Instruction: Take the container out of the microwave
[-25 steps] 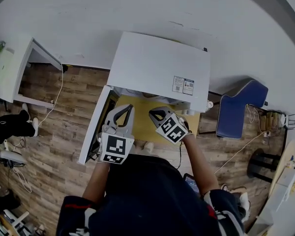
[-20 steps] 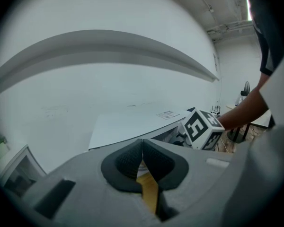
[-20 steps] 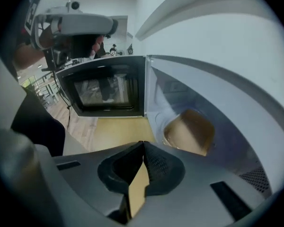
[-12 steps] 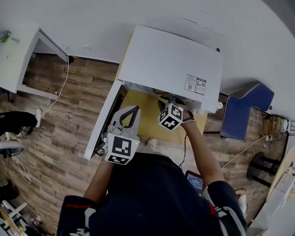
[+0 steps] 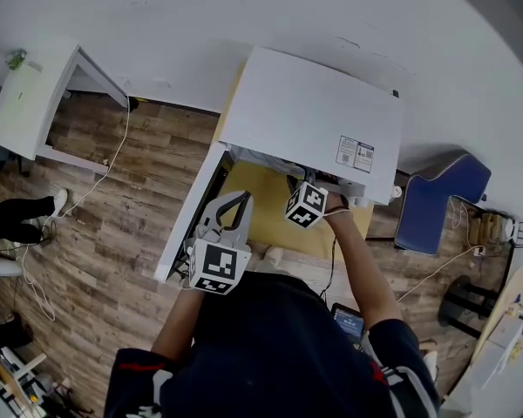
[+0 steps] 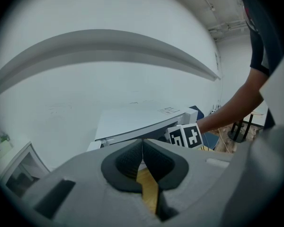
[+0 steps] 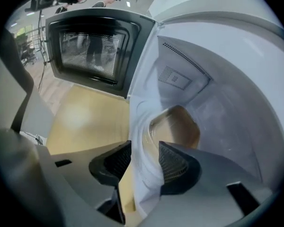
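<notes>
Head view: right gripper (image 5: pixel 305 203) pokes into the microwave (image 5: pixel 309 124), while left gripper (image 5: pixel 238 205) hangs beside the open door (image 5: pixel 190 216). Left gripper view: jaws clenched together, nothing between them. Right gripper view: jaws released, with the container (image 7: pixel 176 125) inside the microwave, just beyond them.

container (image 7: pixel 176 123): clear, just ahead of the right gripper (image 7: pixel 144 146); near edge hidden behind its jaws, contents can't tell
right gripper jaws, head view: hidden under the microwave (image 5: pixel 305 116) top, only the marker cube shows
sticker (image 5: pixel 352 154): print too small to read
microwave cavity, left gripper view: blocked by the left gripper (image 6: pixel 143 143) body
door window (image 7: pixel 90 51): left-ahead of right gripper, reflected figures blurry
</notes>
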Demonstrator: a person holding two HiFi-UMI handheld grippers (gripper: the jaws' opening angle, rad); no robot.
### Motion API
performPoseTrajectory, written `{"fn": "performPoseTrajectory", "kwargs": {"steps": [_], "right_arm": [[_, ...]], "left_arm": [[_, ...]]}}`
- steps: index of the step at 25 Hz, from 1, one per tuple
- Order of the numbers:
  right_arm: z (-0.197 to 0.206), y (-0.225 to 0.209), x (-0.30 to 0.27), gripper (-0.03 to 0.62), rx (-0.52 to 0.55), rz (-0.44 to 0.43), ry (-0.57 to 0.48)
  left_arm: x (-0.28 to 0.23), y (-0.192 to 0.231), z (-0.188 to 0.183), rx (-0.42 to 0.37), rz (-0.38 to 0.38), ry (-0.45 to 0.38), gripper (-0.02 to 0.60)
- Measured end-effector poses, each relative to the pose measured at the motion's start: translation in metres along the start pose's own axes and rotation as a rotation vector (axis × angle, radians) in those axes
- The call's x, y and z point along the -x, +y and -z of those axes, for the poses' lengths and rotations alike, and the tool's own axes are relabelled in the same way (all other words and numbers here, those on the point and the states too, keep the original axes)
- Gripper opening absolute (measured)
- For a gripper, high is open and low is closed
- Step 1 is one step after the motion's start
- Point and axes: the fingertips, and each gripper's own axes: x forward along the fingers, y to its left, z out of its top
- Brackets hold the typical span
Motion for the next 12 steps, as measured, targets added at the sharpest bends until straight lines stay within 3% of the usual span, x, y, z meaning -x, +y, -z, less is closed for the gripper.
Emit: {"fn": "performPoseTrajectory", "kwargs": {"steps": [12], "right_arm": [[-0.008, -0.010, 0.003, 0.150, 0.030, 0.065, -0.032]], "left_arm": [[0.002, -0.002, 0.006, 0.015, -0.005, 0.011, 0.017]]}}
